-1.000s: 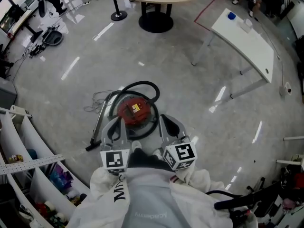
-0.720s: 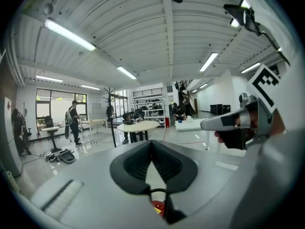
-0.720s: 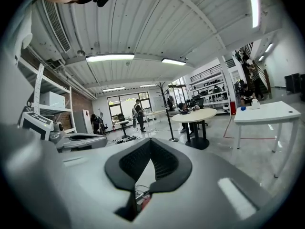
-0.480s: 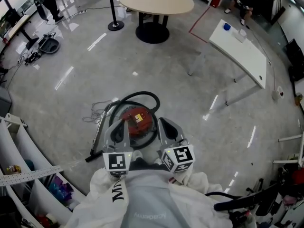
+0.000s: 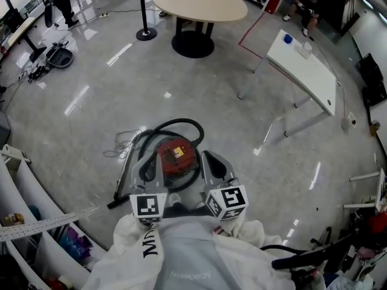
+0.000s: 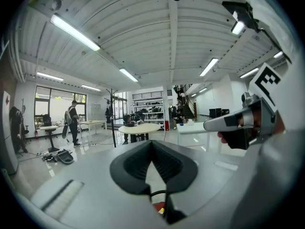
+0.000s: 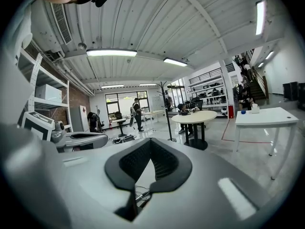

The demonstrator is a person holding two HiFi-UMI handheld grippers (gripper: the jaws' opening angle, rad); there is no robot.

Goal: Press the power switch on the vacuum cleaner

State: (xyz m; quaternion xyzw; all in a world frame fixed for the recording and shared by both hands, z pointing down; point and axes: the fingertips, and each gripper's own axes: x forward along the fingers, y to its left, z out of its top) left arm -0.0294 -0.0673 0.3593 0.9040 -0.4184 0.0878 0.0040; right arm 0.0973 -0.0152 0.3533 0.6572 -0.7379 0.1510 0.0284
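The red round vacuum cleaner [image 5: 175, 154] sits on the floor in front of my feet, with a yellow label on top. Its black hose [image 5: 181, 123] loops around it and the wand [image 5: 124, 174] lies to its left. I cannot make out the power switch. My left gripper [image 5: 150, 162] and right gripper [image 5: 213, 162] are held side by side close to my body, above the vacuum's near edge, both shut and empty. In the left gripper view the left gripper [image 6: 152, 144] shows a red sliver of the vacuum cleaner [image 6: 160, 207] below its jaws. The right gripper [image 7: 150, 142] looks out level across the room.
A round beige table [image 5: 199, 2] and a black post base [image 5: 145, 34] stand beyond the vacuum. A white desk [image 5: 302, 65] is at the right. White shelving [image 5: 24, 222] curves along the left, close to me. A thin loose cable [image 5: 118, 144] lies left of the vacuum.
The head view has shifted a little, so the vacuum sits slightly lower in it. Both grippers stay shut in about the same place.
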